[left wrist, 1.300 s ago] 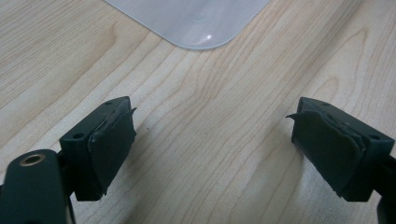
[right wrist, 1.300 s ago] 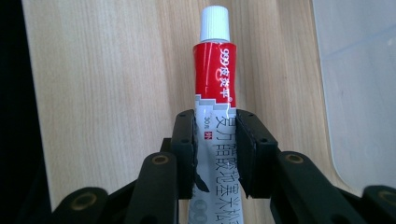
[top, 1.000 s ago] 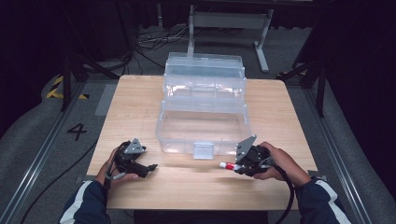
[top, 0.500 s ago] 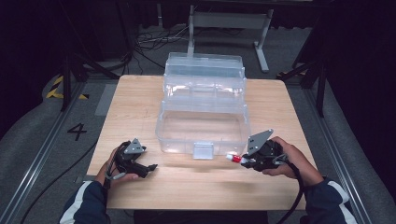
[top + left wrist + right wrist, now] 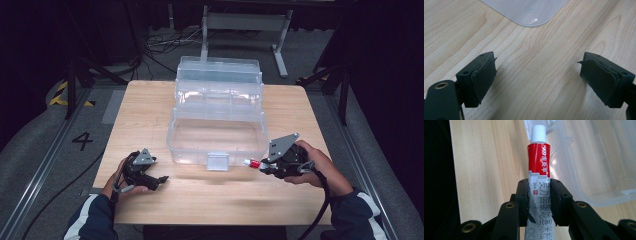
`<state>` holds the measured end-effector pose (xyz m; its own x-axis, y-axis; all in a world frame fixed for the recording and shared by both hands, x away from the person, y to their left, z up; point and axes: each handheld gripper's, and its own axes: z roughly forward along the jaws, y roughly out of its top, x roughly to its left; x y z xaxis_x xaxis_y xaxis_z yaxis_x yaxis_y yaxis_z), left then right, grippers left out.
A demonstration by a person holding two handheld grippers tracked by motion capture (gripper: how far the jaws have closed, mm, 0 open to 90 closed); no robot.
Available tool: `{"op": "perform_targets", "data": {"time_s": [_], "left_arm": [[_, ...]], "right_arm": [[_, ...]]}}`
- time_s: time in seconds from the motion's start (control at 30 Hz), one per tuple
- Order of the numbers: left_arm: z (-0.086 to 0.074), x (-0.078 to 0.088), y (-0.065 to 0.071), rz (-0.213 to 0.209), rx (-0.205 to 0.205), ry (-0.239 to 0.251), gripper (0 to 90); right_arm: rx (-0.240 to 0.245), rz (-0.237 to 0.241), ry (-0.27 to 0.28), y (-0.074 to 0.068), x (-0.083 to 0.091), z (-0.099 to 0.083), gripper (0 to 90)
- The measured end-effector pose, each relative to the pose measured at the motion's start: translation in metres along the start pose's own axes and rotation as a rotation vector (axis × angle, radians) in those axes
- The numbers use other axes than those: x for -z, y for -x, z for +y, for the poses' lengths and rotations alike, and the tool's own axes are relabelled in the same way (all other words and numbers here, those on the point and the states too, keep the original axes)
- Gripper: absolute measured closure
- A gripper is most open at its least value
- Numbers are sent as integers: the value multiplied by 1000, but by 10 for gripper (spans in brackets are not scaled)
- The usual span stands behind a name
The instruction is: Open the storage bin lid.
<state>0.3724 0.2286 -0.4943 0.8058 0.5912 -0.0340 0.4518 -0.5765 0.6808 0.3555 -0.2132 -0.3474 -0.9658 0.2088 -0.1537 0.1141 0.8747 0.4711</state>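
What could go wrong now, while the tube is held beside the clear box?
The right hand-held gripper squeezes the soft red-and-white ointment tube mid-body, so it might deform or slip. Its white cap points at the clear plastic box's front wall, so moving forward without lifting may bump it.

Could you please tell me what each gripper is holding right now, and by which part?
The right gripper clamps a red-and-white tube around its middle, cap end pointing forward. The left gripper is open, holding nothing.
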Motion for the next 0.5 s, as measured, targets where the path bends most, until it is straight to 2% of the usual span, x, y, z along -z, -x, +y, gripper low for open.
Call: {"op": "perform_targets", "data": {"time_s": [0.13,0.3,0.5], "left_arm": [[0,0,0,0,0,0,137],[0,0,0,0,0,0,137],[0,0,0,0,0,0,137]], "right_arm": [[9,0,0,3,6,6,705],[15,-9,-24,18,12,18,705],[22,-14,-12,27,21,30,705]]}}
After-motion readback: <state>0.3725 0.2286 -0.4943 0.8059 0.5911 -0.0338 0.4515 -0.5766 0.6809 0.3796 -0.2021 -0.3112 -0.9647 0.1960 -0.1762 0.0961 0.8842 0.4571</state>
